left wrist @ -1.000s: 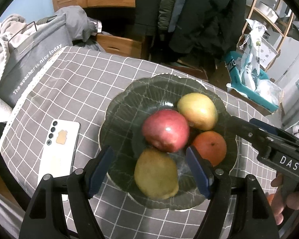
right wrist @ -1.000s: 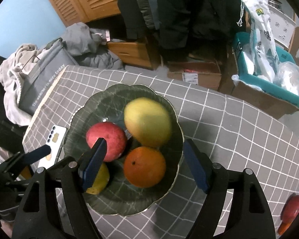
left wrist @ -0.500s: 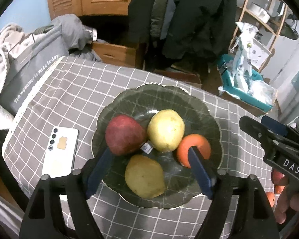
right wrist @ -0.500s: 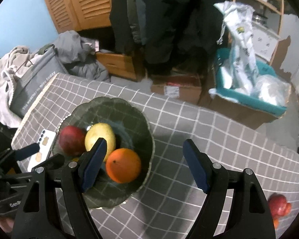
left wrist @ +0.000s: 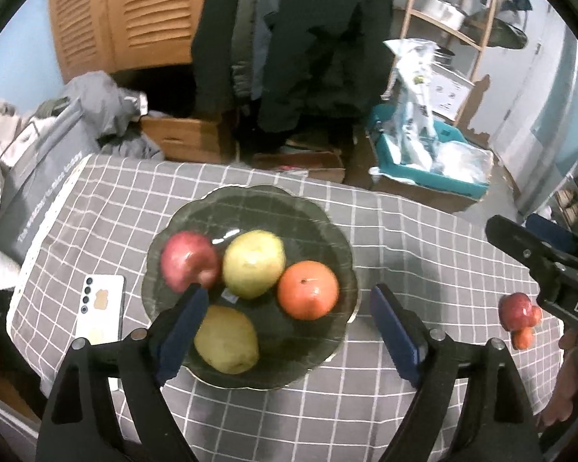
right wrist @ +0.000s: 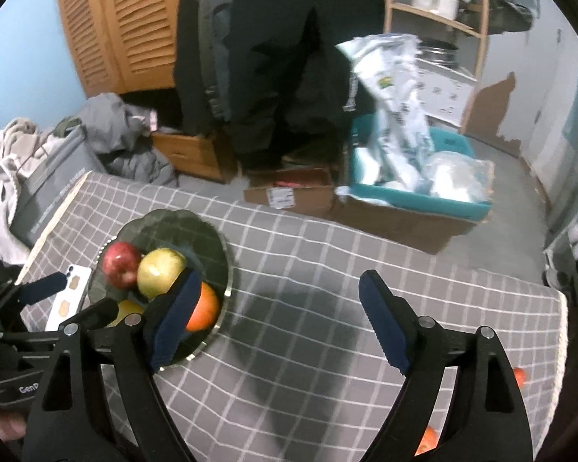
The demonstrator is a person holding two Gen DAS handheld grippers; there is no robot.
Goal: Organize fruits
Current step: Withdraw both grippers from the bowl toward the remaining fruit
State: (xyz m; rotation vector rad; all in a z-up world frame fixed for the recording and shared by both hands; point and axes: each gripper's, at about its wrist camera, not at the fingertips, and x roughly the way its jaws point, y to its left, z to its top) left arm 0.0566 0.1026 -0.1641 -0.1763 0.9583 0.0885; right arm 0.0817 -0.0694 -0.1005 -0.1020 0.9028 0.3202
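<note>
1. While four fruits already sit in the dark glass plate (left wrist: 250,200), both grippers are empty with jaws opening.
2. Leftover red fruit (left wrist: 518,310) lies right of the left gripper (left wrist: 285,331), beside the right gripper (right wrist: 275,317), so the right hand's nearer.

Four fruits (left wrist: 254,263) in dark bowl (left wrist: 246,202), left gripper (left wrist: 289,323) jaws opening, empty
</note>
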